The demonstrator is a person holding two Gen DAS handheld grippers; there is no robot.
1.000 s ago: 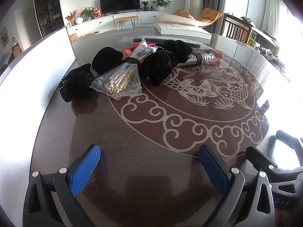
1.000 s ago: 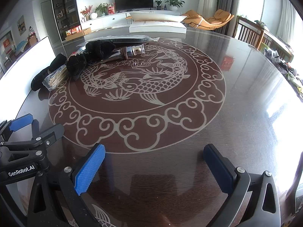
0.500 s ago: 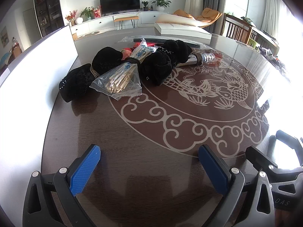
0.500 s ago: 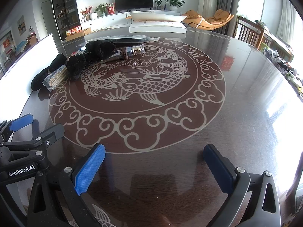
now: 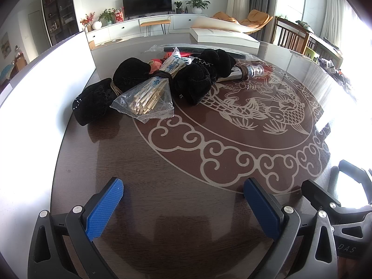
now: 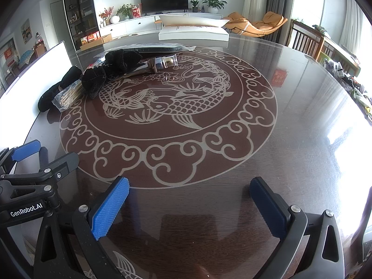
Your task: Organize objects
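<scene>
Since nothing has moved lately, both grippers, left gripper [image 5: 183, 187] and right gripper [image 6: 189, 186], idle with jaws wide; pile [image 5: 148, 86] untouched, organizing not started.

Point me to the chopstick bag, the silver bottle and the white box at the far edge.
chopstick bag [image 5: 148, 100]: left wrist view, clear plastic over the stick ends.
silver bottle [image 6: 162, 63]: right wrist view, shiny body near the neck.
white box [image 5: 223, 37]: left wrist view, front side wall.

Dark round table [image 5: 162, 209], fish motif; far-left pile: black cloth bundles [image 5: 93, 102], bagged sticks [image 5: 148, 97], silver bottle [image 5: 244, 72].
</scene>
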